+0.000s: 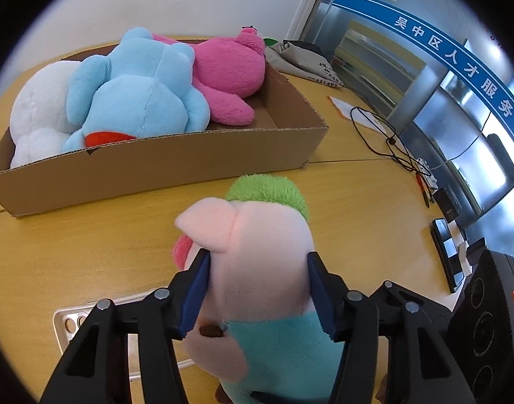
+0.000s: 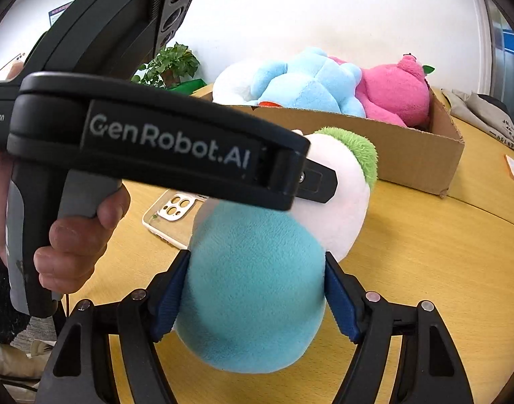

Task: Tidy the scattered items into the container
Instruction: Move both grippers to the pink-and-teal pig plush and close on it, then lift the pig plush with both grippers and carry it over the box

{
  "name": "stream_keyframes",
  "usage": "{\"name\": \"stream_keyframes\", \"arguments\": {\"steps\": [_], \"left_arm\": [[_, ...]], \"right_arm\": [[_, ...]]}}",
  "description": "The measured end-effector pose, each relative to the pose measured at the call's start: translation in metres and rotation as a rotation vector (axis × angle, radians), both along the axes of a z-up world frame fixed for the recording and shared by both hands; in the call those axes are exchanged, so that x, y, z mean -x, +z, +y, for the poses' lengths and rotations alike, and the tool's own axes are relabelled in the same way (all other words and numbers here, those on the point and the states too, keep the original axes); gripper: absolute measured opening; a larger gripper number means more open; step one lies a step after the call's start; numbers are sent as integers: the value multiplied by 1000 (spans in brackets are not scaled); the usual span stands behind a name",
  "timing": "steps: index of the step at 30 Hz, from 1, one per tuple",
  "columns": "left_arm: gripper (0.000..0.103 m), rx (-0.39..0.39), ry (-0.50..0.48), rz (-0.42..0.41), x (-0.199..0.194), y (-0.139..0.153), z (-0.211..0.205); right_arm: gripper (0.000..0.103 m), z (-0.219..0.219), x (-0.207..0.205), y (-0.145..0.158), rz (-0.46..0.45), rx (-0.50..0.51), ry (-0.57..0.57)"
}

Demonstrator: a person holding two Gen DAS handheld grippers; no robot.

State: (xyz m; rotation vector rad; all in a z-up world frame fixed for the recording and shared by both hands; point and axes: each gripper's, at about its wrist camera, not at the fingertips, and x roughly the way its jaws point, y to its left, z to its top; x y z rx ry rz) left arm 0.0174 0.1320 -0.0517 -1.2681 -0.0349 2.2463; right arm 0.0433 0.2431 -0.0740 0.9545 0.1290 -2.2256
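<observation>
A plush pig (image 1: 257,262) with a pale pink head, green hair tuft and teal body is held above the wooden table (image 1: 358,202). My left gripper (image 1: 258,262) is shut on its head. My right gripper (image 2: 257,286) is shut on its teal body (image 2: 253,289). The left gripper's black body (image 2: 162,144) crosses the right wrist view. The cardboard box (image 1: 176,161) lies just beyond the pig and holds a white plush (image 1: 38,107), a blue plush (image 1: 139,94) and a pink plush (image 1: 230,67). The box also shows in the right wrist view (image 2: 408,148).
A clear phone case (image 2: 176,215) lies on the table under the pig. A grey cloth bag (image 1: 300,60), paper, black cables (image 1: 384,134), a phone (image 1: 448,256) and a black device (image 1: 485,320) sit to the right. A potted plant (image 2: 169,64) stands behind.
</observation>
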Motion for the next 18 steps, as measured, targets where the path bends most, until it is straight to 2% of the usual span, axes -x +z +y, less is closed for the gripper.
{"name": "stream_keyframes", "arguments": {"steps": [4, 8, 18], "left_arm": [[49, -13, -5, 6, -5, 6, -2], [47, -39, -5, 15, -10, 15, -9], [46, -78, -10, 95, -10, 51, -13]], "right_arm": [[78, 3, -4, 3, 4, 3, 6], [76, 7, -9, 11, 0, 51, 6], [75, 0, -10, 42, 85, 38, 10]]}}
